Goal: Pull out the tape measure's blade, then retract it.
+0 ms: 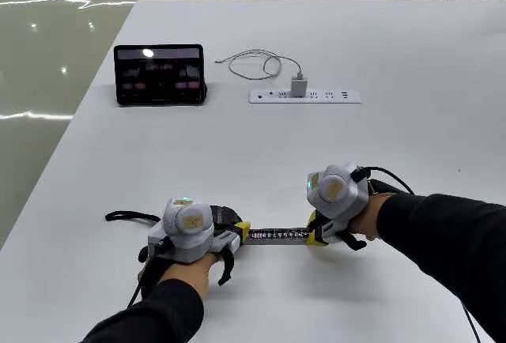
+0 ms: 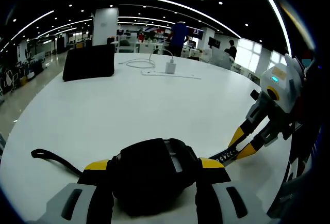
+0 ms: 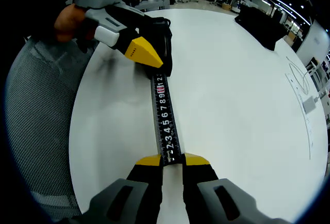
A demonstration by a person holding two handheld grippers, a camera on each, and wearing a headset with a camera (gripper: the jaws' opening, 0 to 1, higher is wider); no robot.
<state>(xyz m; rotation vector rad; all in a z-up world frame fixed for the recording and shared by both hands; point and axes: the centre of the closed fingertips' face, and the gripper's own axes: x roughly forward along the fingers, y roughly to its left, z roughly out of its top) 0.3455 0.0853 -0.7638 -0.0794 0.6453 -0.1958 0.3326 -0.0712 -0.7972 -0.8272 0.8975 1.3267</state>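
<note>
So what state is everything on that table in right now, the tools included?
blade: pulled out a short way, numbers facing up.
left gripper: shut on the tape measure case.
right gripper: shut on the blade's tip.
wrist strap: lying slack.
tablet: propped up, screen lit.
charger: plugged into the power strip.

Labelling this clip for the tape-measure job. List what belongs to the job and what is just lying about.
Job: tape measure case, clamped in the left gripper; blade, pulled out, its end pinched by the right gripper.
Lying about: tablet; power strip; charger plugged into it.
</note>
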